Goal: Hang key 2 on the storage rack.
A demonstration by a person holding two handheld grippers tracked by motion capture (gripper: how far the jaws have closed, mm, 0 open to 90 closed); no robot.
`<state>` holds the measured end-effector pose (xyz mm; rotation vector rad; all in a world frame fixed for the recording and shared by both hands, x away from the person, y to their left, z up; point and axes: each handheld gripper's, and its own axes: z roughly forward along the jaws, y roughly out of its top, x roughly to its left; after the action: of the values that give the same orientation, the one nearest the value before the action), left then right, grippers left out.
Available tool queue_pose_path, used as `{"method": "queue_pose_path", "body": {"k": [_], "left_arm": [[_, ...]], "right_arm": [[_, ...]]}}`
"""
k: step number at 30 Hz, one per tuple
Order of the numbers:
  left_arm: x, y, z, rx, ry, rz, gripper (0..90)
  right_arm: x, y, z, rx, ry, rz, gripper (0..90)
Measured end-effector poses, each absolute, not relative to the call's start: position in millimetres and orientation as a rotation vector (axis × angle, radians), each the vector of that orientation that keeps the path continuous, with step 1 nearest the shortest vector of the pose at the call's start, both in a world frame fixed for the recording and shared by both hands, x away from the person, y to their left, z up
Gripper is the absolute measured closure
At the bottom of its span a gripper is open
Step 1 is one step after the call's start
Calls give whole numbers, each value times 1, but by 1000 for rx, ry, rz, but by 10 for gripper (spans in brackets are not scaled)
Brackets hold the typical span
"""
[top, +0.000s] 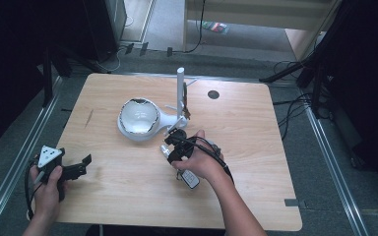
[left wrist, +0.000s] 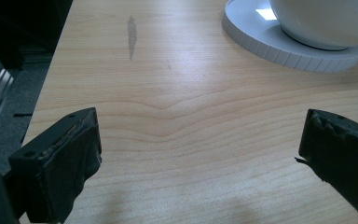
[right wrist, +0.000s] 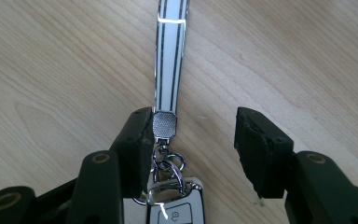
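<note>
Right hand-held gripper (top: pixel 176 147) sits mid-worktop (top: pixel 256 196) in the high view, just in front of the white stand (top: pixel 142 120); our left hand-held gripper (top: pixel 81 164) hangs open near the left edge. Left gripper view: jaws wide apart, bare wood between. Right gripper view: jaws apart around the car key (right wrist: pixel 175 210), its striped strap (right wrist: pixel 170 56) lying flat, one jaw touching the clasp.

One car key (right wrist: pixel 175 212) on one striped strap (right wrist: pixel 170 56), one white bowl (top: pixel 139 117), one white stand (top: pixel 180 93)
</note>
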<state>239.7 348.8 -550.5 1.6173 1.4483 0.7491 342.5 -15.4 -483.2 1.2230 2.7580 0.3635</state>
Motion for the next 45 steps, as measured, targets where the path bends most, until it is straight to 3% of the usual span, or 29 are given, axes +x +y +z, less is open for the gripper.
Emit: {"method": "queue_pose_path", "body": {"k": [45], "left_arm": [[240, 350, -550, 1614, 1446, 747, 0]], "right_arm": [[347, 3, -507, 1250, 2845, 213, 742]]}}
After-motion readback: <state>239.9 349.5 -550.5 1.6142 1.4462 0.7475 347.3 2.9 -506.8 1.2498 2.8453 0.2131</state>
